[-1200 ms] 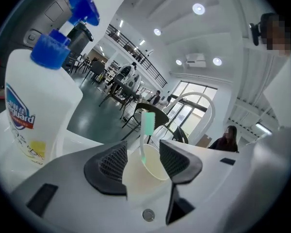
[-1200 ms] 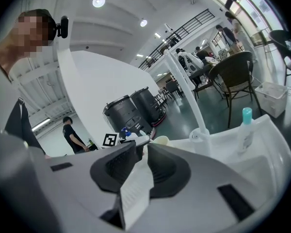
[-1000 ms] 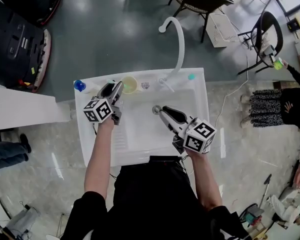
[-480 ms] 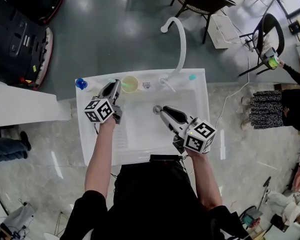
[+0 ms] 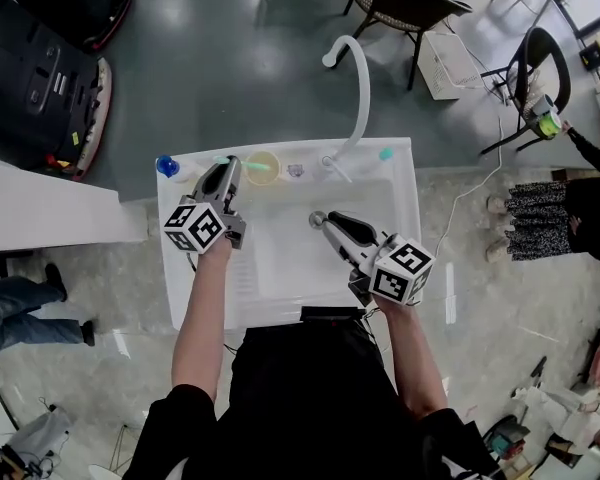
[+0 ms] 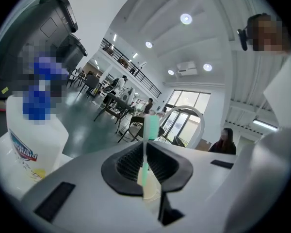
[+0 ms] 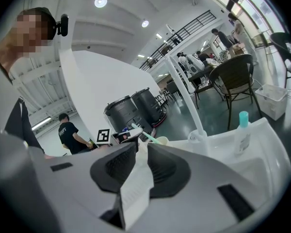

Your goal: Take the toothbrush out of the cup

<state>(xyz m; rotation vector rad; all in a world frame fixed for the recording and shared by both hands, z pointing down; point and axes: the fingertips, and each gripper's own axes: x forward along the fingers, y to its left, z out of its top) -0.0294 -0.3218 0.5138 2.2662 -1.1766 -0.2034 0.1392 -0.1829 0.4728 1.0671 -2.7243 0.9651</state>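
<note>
My left gripper [image 5: 230,168] is shut on the green toothbrush [image 5: 252,166] at the back left rim of the white sink [image 5: 405,203]. The brush slants from the jaws toward the pale yellow cup [image 5: 264,171]; whether its lower end is clear of the cup I cannot tell. In the left gripper view the toothbrush [image 6: 151,128] stands upright, pinched between the ribbed pads of the left gripper [image 6: 144,171], with the cup [image 6: 150,192] just below. My right gripper [image 5: 318,220] hovers over the basin, shut on a white strip [image 7: 136,183]. From the right gripper [image 7: 138,152] view the toothbrush [image 7: 146,136] and cup [image 7: 161,141] show beyond.
A curved white faucet [image 5: 359,78] rises at the sink's back. A blue-capped bottle [image 5: 166,166] stands at the back left corner and a teal-capped bottle [image 5: 384,154] at the back right. People, chairs and dark machines stand on the floor around.
The left jaws have shut on the toothbrush and risen with it, so the brush now slants out from the cup. The right gripper has kept still.
</note>
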